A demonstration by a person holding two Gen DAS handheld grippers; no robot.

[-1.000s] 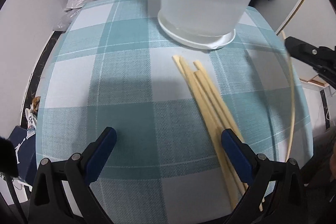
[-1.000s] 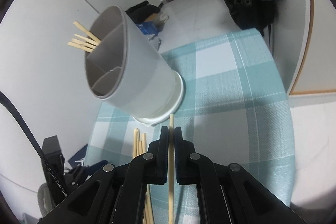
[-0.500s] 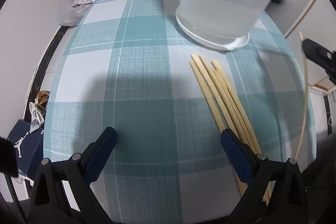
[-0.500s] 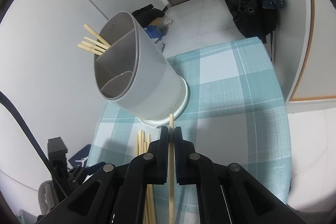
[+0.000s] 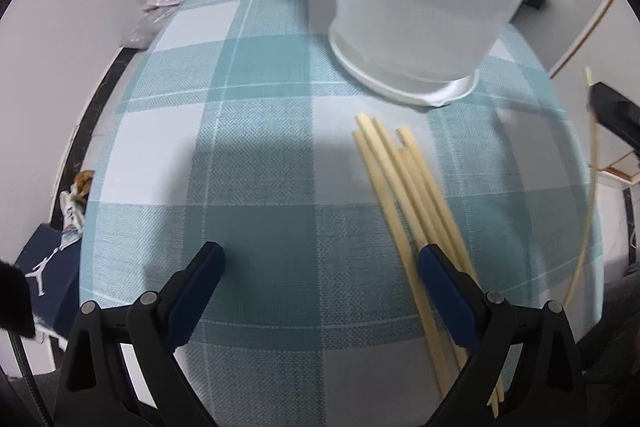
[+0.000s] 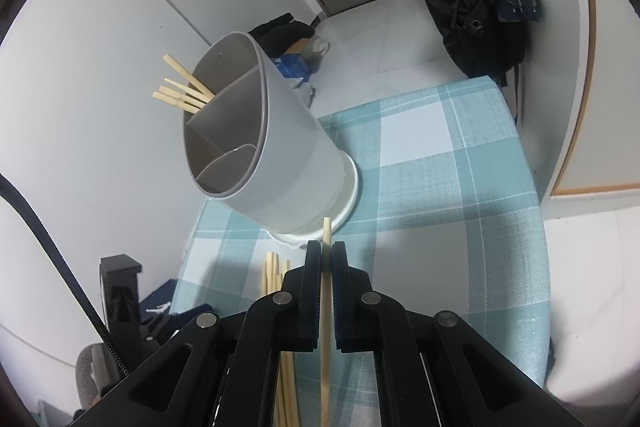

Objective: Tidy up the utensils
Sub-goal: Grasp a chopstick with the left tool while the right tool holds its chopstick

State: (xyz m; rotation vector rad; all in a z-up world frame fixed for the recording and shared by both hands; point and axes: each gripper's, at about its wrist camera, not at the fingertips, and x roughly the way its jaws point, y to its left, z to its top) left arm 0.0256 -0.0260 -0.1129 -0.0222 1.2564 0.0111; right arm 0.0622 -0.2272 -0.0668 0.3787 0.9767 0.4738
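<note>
The right gripper [image 6: 326,259] jaws are clamped on one chopstick [image 6: 325,327]; the left gripper [image 5: 320,267] jaws stand apart. The tip should be aimed at the holder [image 6: 256,147], at 11 o'clock, into the compartment with sticks.

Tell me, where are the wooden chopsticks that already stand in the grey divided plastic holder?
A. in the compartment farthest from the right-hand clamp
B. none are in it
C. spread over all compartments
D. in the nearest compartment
A: in the right wrist view the wooden chopsticks poke out of the far compartment of the grey divided plastic holder; the nearer compartments show no sticks.
</note>
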